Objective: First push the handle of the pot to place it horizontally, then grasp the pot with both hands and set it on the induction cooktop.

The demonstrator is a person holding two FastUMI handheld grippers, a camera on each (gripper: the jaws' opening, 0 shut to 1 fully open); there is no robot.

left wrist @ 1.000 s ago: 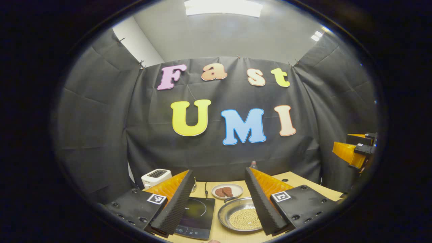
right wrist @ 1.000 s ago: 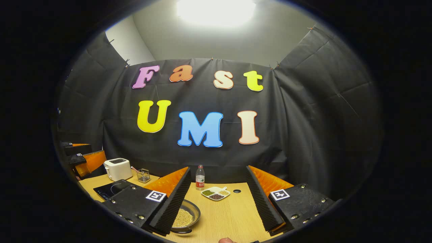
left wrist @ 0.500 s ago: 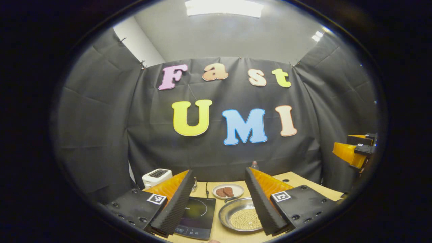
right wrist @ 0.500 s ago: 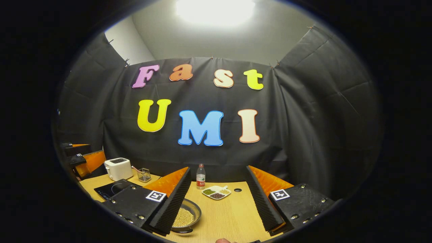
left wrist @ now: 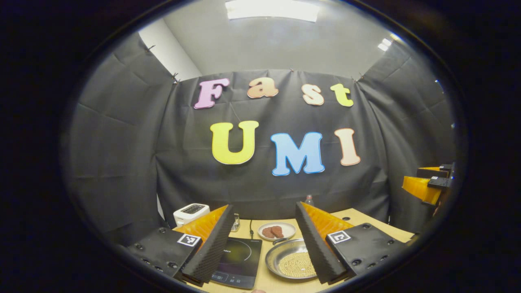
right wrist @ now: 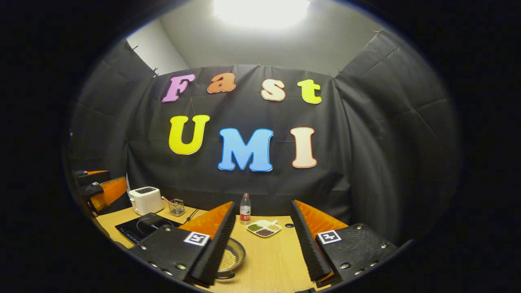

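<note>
On the wooden table (right wrist: 281, 260), near the front edge, sits the pot (left wrist: 290, 263), a shallow metal pan with a layer of small yellowish beans across its bottom. It stands just right of the induction cooktop (left wrist: 236, 262), a flat black slab, with a narrow strip of bare table between them. A small handle (left wrist: 278, 241) shows at the pot's far rim, pointing away toward a plate with brown pieces (left wrist: 276, 230); a near handle, if there is one, is hidden below the view.

Both grippers hover above the table, touching nothing. The left gripper (left wrist: 263, 244) has its jaws spread wide, framing cooktop and pot between them. The right gripper (right wrist: 262, 242) is likewise released, its left finger (right wrist: 215, 248) covering part of the pot. Farther back stand a toaster (right wrist: 145, 200), a wire basket (right wrist: 176, 207), a bottle (right wrist: 244, 214) and a divided dish of beans (right wrist: 263, 229).

Judging by its look, the pot is stiff thin steel, light in itself but weighted by the loose beans, which would slide or spill if it tilts. Smooth metal is probably slippery against the ribbed pads, so the handles are the safer hold once turned to sit left and right. The first push should meet the handle low and gently, so the pot turns in place rather than skidding. Lifting should be level, both sides together.
</note>
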